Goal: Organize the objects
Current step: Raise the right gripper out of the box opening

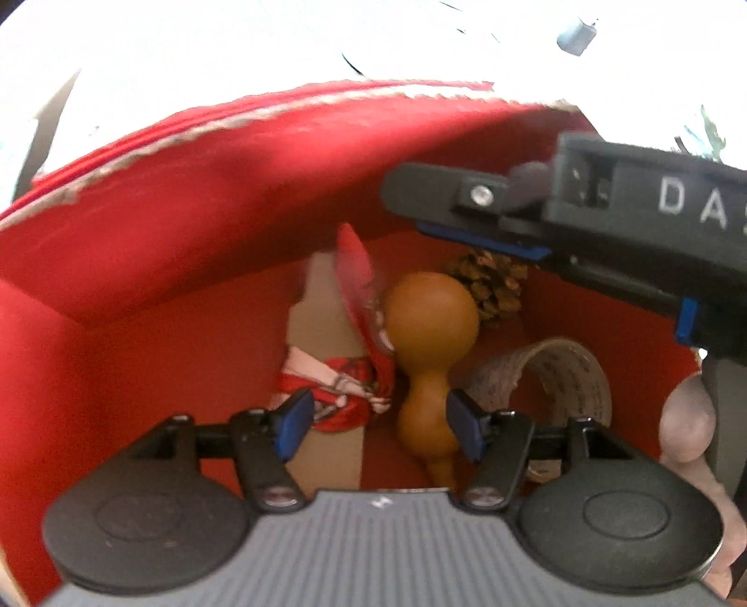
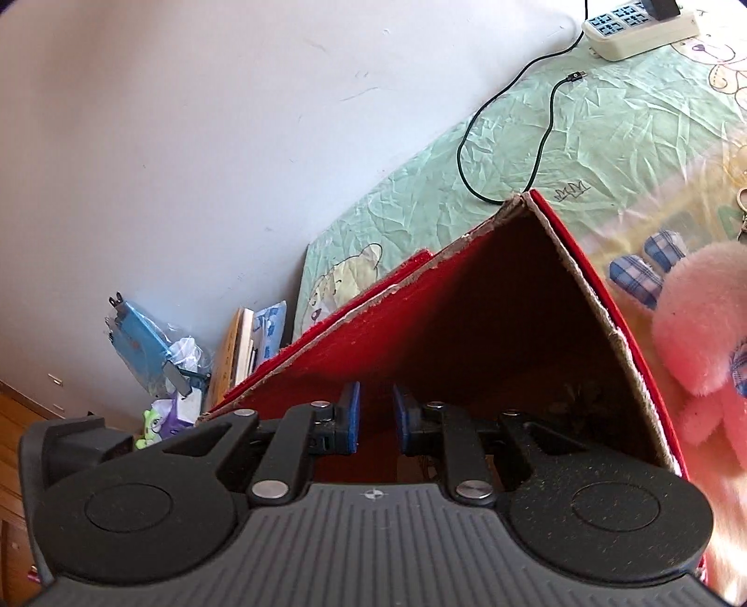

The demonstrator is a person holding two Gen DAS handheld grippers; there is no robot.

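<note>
I am looking down through the left wrist camera into a red box, and my left tongs are hanging inside it with their blue pads spread apart, gripping nothing. A tan wooden gourd is lying on the box floor between and just beyond the pads, its round head pointing away from me and its narrow stem toward the camera; I cannot tell whether the right-hand pad is touching it. Just beside the gourd on its left, a red and white patterned wrapper is lying over a bare cardboard patch. A pine cone is sitting in the far corner behind the gourd, and a curled strip of printed paper is arching up to the gourd's right.

My right tongs are reaching in from the upper right of that view, above the pine cone. In the right wrist camera, the right tongs are showing their blue pads drawn near each other with a narrow gap between them and nothing held. They are pointing into the box's shadowed corner, where a dark shape is too dim to name.

The box is resting on a bed with a green cartoon sheet. A pink plush toy is lying just beside the box's right wall, and a black cable is running across the sheet to a power strip.
</note>
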